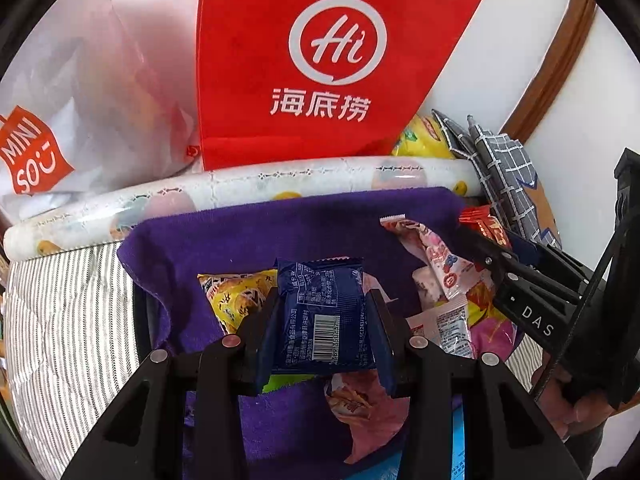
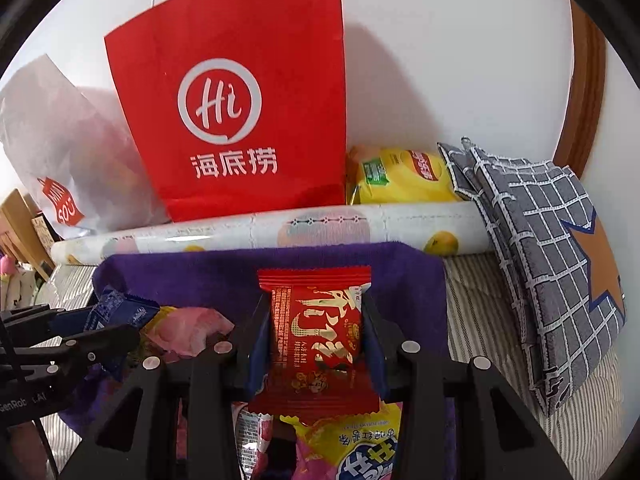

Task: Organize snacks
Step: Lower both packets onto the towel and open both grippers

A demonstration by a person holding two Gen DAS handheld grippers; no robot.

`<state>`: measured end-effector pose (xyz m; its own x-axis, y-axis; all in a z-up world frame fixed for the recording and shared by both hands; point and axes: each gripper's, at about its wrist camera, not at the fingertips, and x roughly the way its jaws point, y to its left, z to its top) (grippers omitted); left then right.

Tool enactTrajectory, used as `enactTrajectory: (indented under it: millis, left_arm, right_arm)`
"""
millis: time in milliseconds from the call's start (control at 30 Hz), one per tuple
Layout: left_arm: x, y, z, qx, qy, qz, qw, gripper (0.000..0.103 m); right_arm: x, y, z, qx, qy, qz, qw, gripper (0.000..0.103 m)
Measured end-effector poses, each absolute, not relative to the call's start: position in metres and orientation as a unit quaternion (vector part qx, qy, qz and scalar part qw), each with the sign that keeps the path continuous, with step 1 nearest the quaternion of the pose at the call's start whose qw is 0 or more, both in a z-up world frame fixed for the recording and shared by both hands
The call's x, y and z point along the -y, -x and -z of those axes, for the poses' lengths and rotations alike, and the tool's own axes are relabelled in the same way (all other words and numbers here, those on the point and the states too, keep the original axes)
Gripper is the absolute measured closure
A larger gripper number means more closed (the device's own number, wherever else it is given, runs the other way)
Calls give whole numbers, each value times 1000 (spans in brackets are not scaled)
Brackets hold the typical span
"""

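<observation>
My left gripper [image 1: 324, 312] is shut on a dark blue snack packet [image 1: 324, 312] and holds it over a purple cloth [image 1: 240, 236] strewn with snack packets: a yellow one [image 1: 232, 300] and pink ones [image 1: 448, 276]. My right gripper [image 2: 316, 328] is shut on a red snack packet [image 2: 316, 328] over the same purple cloth [image 2: 200, 272]. The right gripper shows at the right of the left wrist view [image 1: 476, 236], with the red packet [image 1: 486, 226] at its tip. The left gripper with its blue packet [image 2: 120, 308] shows at the left of the right wrist view.
A red paper bag [image 1: 320, 60] [image 2: 240, 120] stands against the wall behind a patterned roll [image 1: 240, 196] [image 2: 280, 228]. A white Miniso bag [image 2: 60, 152] stands left of it. A yellow chip bag [image 2: 400, 176] and checked grey pouch [image 2: 552, 248] lie at the right. Striped bedding [image 1: 68, 312] lies underneath.
</observation>
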<state>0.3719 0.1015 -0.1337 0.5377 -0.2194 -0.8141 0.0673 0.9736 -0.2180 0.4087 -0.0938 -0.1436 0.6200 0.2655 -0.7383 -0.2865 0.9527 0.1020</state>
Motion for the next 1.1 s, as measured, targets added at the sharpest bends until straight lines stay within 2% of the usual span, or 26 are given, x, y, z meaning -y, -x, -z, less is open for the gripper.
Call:
enactTrajectory:
  millis: [800, 867, 967, 1033, 1100]
  left_arm:
    - [-85, -372, 137, -491, 68, 98, 863, 61]
    - [-83, -370, 136, -492, 67, 102, 862, 60]
    - [-84, -366, 132, -489, 69, 103, 863, 50]
    - [-87, -362, 129, -489, 74, 105, 863, 42]
    - [-89, -357, 126, -489, 79, 106, 862, 39]
  right_arm:
    - [105, -393, 156, -428, 8, -142, 892, 62]
    - [104, -390, 154, -424, 12, -140, 895, 62]
    - [102, -388, 154, -427, 14, -145, 892, 59]
    - [101, -387, 153, -428, 15, -145, 892, 56]
    - [101, -385, 151, -426, 16, -143, 893, 49]
